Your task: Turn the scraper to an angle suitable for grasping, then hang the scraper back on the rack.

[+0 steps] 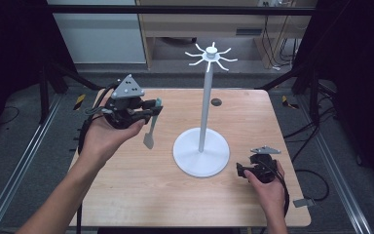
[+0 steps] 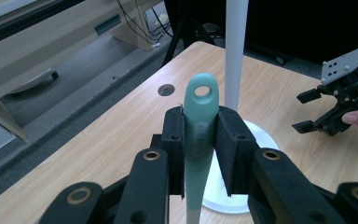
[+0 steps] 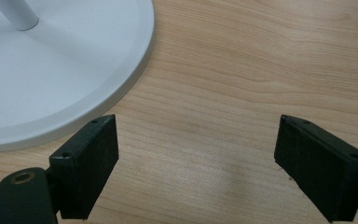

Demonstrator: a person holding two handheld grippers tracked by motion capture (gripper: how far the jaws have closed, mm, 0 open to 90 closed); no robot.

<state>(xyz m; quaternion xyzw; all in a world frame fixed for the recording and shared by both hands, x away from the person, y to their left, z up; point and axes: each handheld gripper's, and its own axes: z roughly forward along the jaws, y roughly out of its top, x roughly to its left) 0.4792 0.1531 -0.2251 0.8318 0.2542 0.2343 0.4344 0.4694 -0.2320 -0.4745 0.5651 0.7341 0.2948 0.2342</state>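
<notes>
My left gripper (image 1: pixel 157 108) is raised above the table's left side, shut on a teal-handled spatula (image 1: pixel 151 127) whose grey blade hangs down. In the left gripper view the teal handle (image 2: pixel 199 135) with its hanging hole is pinched between the jaws of my left gripper (image 2: pixel 200 149). A white rack stands mid-table: round base (image 1: pixel 201 152), tall pole (image 1: pixel 205 102), radial hooks (image 1: pixel 211 55) on top. My right gripper (image 1: pixel 240 170) rests low by the base's right edge, open and empty. In the right gripper view the open gripper (image 3: pixel 196 163) is over bare wood beside the base (image 3: pixel 74 70).
The wooden table (image 1: pixel 141 190) has a small round hole (image 1: pixel 216 102) near its far edge. Black frame posts and cables flank both sides. In the left gripper view the right gripper (image 2: pixel 340 105) shows beyond the pole (image 2: pixel 236 51).
</notes>
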